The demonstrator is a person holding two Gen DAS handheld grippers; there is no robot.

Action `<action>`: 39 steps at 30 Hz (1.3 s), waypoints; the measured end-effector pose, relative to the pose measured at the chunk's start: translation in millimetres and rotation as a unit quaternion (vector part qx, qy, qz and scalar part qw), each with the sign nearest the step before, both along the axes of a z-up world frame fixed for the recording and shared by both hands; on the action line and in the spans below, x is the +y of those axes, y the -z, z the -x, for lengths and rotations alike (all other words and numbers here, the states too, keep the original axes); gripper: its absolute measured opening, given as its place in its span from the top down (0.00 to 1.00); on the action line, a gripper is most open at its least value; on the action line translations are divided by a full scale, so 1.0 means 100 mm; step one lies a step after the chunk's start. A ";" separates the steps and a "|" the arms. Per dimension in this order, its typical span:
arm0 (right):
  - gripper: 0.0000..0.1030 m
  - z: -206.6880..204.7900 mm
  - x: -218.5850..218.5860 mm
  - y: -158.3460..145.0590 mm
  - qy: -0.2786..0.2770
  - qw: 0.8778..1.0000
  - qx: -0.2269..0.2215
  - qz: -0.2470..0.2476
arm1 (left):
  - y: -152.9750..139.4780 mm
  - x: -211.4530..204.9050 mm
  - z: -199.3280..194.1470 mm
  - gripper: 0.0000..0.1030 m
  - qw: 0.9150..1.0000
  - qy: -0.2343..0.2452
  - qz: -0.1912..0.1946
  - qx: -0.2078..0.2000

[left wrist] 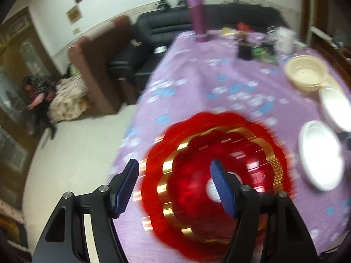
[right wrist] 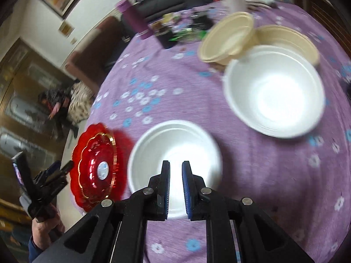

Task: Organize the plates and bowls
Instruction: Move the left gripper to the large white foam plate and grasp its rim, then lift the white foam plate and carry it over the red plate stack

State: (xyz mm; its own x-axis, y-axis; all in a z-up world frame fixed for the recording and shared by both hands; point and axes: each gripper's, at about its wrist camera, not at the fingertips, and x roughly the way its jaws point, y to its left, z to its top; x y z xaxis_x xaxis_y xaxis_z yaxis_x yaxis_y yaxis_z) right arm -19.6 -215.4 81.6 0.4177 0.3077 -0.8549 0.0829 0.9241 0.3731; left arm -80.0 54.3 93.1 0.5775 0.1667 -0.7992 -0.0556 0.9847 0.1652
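A red scalloped plate with gold rings (left wrist: 210, 175) lies on the purple tablecloth near the table's left edge; it also shows in the right wrist view (right wrist: 96, 164). My left gripper (left wrist: 173, 171) is open, its left finger outside the plate's rim and its right finger over the plate. My right gripper (right wrist: 176, 168) hovers over the near rim of a white foam bowl (right wrist: 173, 144), fingers a narrow gap apart with nothing between them. A second white bowl (right wrist: 274, 92) and two beige bowls (right wrist: 228, 37) stand beyond; these bowls (left wrist: 307, 72) also show in the left wrist view.
A purple bottle (left wrist: 198, 17), a dark cup (left wrist: 245, 48), a white container (left wrist: 283, 37) and small clutter crowd the far end of the table. A dark sofa (left wrist: 153, 39) and a brown armchair (left wrist: 96, 65) stand left of the table (left wrist: 197, 83). My left gripper (right wrist: 52, 175) shows in the right wrist view.
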 end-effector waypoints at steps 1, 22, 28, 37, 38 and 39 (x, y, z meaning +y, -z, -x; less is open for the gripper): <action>0.87 0.02 -0.05 0.01 0.007 1.000 0.002 -0.002 | -0.01 -0.06 -0.03 0.35 1.000 0.010 0.011 0.002; 0.73 0.22 -0.51 0.15 0.024 0.997 0.031 -0.067 | 0.31 -1.26 -0.82 0.60 0.941 0.213 0.192 0.179; 0.73 0.18 -0.45 0.22 0.014 0.996 0.047 -0.072 | 0.41 -1.28 -0.88 0.60 0.942 0.220 0.174 0.184; 0.77 0.06 -0.32 0.41 -0.002 0.994 0.088 -0.071 | 0.58 -1.43 -0.81 0.68 0.930 0.248 0.173 0.208; 0.87 0.05 -0.31 0.41 -0.003 0.994 0.091 -0.068 | 0.58 -1.45 -0.79 0.68 0.929 0.252 0.175 0.209; 0.87 0.05 -0.31 0.41 -0.005 0.994 0.092 -0.059 | 0.59 -1.48 -0.77 0.68 0.927 0.255 0.176 0.209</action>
